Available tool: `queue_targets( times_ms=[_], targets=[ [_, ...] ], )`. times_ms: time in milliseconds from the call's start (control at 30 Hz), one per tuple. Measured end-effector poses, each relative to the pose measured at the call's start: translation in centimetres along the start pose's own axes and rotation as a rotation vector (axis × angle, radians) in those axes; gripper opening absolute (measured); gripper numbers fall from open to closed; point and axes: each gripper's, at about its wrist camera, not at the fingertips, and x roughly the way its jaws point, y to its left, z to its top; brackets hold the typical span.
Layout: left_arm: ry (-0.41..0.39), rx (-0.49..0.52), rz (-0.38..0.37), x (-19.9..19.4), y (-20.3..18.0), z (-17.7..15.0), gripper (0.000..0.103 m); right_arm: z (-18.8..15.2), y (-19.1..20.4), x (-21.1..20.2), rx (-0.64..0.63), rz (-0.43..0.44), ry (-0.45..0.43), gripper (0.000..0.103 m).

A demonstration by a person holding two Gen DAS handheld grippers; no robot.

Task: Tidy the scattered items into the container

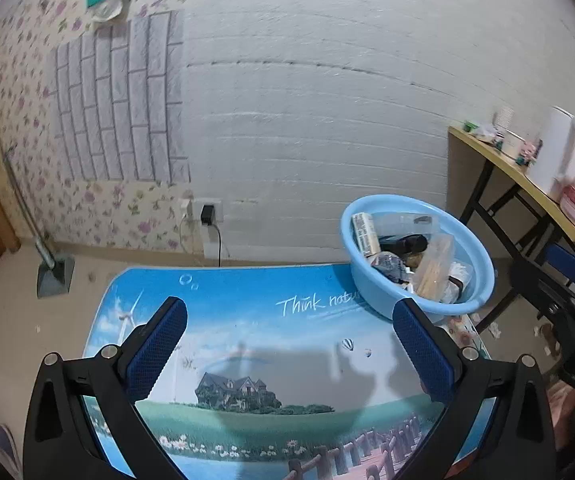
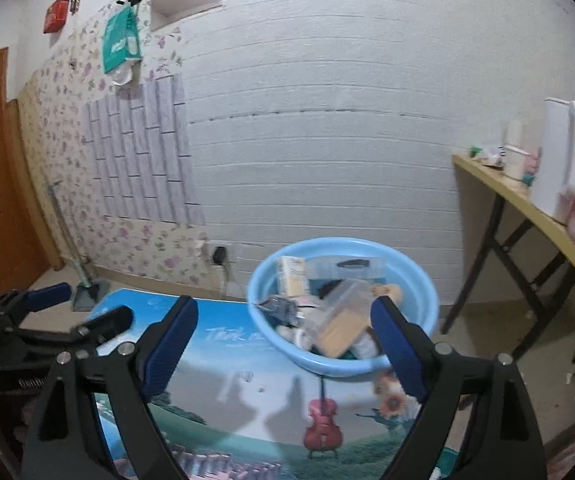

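Observation:
A light blue basin (image 1: 371, 284) sits at the far right corner of the picture-printed table (image 1: 247, 320). It holds several items: a white carton (image 1: 364, 232), a clear bag of wooden sticks (image 1: 433, 268), a dark object and small packets. My left gripper (image 1: 289, 316) is open and empty above the table, the basin beyond its right finger. In the right wrist view the basin (image 2: 271, 332) lies just ahead. My right gripper (image 2: 283, 316) is open and empty in front of it. The left gripper (image 2: 83, 308) shows at the left there.
A white brick wall stands behind the table. A side table (image 1: 527, 184) with a white jug (image 1: 555, 152) and pink boxes stands at the right. A dustpan (image 1: 53, 276) leans on the floor at the left. A plug and cable (image 1: 207, 216) hang on the wall.

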Motion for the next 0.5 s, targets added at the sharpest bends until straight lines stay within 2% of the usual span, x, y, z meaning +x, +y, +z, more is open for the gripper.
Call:
queue_targets(
  times_ms=[133,267,333,400,500],
  targets=[
    [0.023,-0.009,0.048,0.5,0.1,-0.4,0.103,-0.8,0.2,0.1,-0.027,-0.054,0.034,0.090],
    [0.021,0.001,0.042,0.5,0.1,-0.8,0.103,-1.8,1.3,0.9,-0.082,-0.125,0.071,0.090],
    [0.019,-0.001,0.043,0.3,0.1,-1.0,0.103,-2.3,1.4,1.6,-0.071,-0.082,0.106,0.090],
    [0.018,0.008,0.037,0.3,0.0,-1.1,0.103,-2.8,1.0,2.2,-0.025,-0.004,0.139,0.090],
    [0.016,0.036,0.042,0.4,0.1,-1.2,0.103,-3.2,0.7,2.6,0.012,0.040,0.150,0.090]
  ],
)
